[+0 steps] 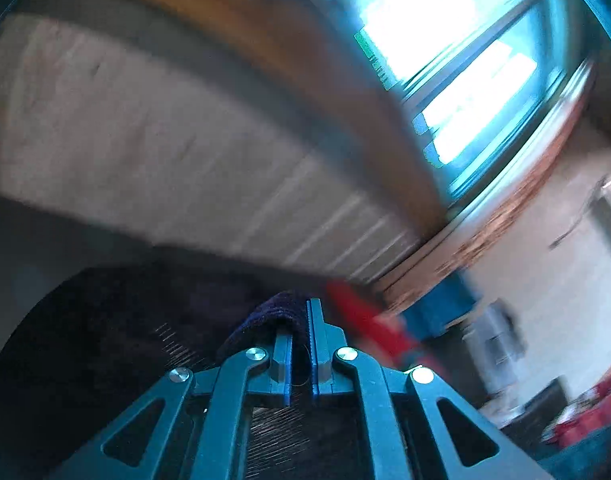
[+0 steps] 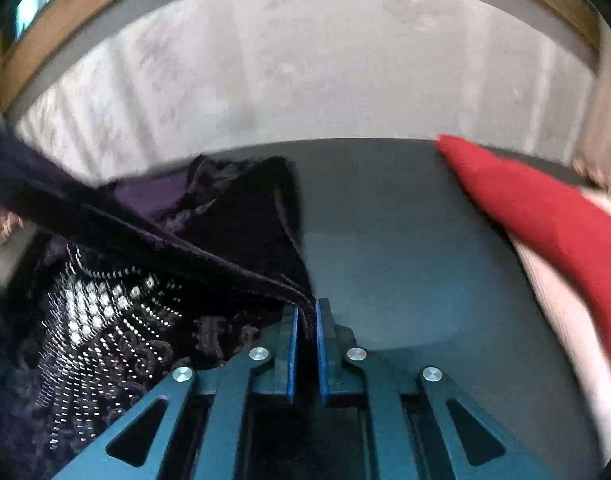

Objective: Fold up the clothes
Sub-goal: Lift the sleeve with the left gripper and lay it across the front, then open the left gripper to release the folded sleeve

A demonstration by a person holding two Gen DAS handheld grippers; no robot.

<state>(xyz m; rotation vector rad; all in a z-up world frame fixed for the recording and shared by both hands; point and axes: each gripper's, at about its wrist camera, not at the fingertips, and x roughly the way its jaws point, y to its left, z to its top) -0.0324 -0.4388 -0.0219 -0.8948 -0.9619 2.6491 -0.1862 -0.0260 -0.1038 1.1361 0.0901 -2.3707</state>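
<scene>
A dark purple velvet garment (image 2: 225, 216) with a silver beaded panel (image 2: 105, 312) lies bunched on a grey table (image 2: 405, 248). My right gripper (image 2: 306, 312) is shut on an edge of it, and a taut band of cloth runs from the jaws up to the left. In the left wrist view my left gripper (image 1: 299, 320) is shut on a fold of the same dark garment (image 1: 125, 320), which hangs below and to the left. The left view is blurred by motion.
A red cloth (image 2: 545, 216) lies on a pale pink one (image 2: 561, 304) at the table's right edge. A light striped rug (image 2: 305, 72) covers the floor beyond. The left wrist view shows a bright window (image 1: 445, 40), a wooden strip and blurred red and blue things (image 1: 369, 320).
</scene>
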